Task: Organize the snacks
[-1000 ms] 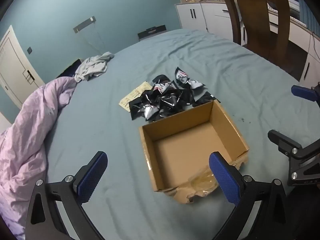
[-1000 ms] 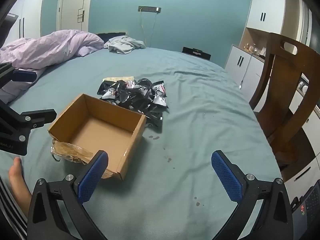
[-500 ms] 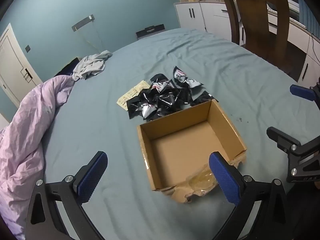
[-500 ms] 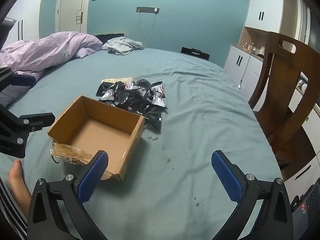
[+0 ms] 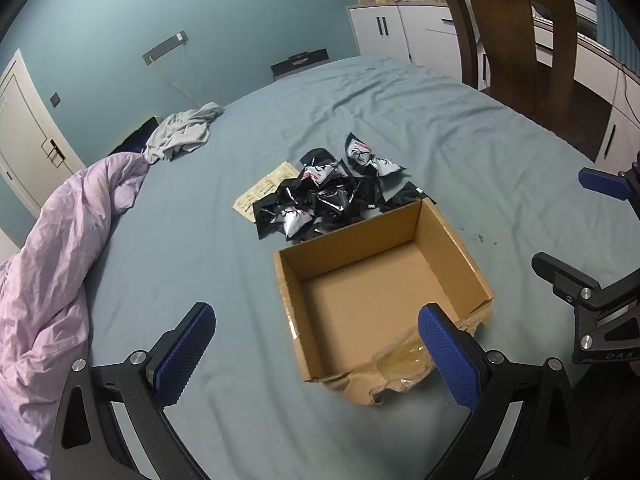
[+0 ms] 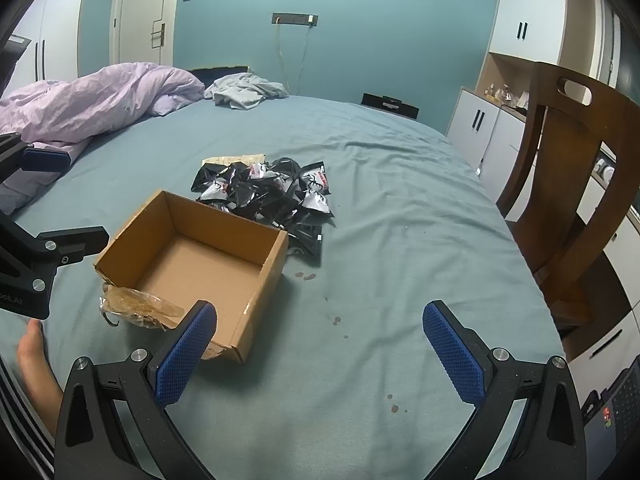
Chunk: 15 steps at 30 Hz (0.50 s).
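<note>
A pile of black and silver snack packets (image 5: 326,196) (image 6: 272,194) lies on the blue bed sheet, just beyond an open cardboard box (image 5: 380,292) (image 6: 192,256) with nothing inside. A pale yellow flat packet (image 5: 264,190) sticks out at the pile's left. My left gripper (image 5: 316,344) hovers open over the box's near left corner. My right gripper (image 6: 320,344) is open too, above bare sheet to the right of the box. Each gripper shows at the edge of the other's view.
A lilac duvet (image 5: 52,248) is bunched along the bed's left side, with a grey garment (image 5: 184,132) beyond it. A wooden chair (image 6: 576,184) and white cabinets (image 6: 480,124) stand to the right. Torn tape and paper (image 5: 400,364) hang off the box's near edge. A bare foot (image 6: 32,364) shows at lower left.
The left gripper's view has shifted slightly: the box and packets sit a little lower and further left. The right view is nearly the same. Both grippers stay open.
</note>
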### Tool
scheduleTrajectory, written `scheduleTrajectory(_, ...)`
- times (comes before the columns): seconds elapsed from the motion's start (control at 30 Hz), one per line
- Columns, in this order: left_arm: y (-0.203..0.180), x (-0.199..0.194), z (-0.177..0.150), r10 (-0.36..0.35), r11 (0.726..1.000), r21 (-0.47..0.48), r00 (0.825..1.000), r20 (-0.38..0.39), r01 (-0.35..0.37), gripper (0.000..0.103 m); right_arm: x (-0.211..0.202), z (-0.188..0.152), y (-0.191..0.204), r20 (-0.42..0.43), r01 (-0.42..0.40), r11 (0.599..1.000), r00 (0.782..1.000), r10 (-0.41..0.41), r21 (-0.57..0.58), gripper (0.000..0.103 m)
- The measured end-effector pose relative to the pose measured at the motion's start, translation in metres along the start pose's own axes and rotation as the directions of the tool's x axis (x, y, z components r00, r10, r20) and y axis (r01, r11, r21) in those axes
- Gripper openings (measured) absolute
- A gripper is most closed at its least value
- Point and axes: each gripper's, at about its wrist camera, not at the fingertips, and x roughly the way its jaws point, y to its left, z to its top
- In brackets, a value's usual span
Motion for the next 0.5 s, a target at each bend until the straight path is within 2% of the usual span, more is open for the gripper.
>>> scheduleTrajectory(0.5,0.003,0.001,0.0026,-0.019,1.0,-0.023,1.0,-0.006,0.018,0.103,0.0019,-0.0002,0.0001,-0.015,-0.013,1.0,1.0,0.013,0.001,0.103)
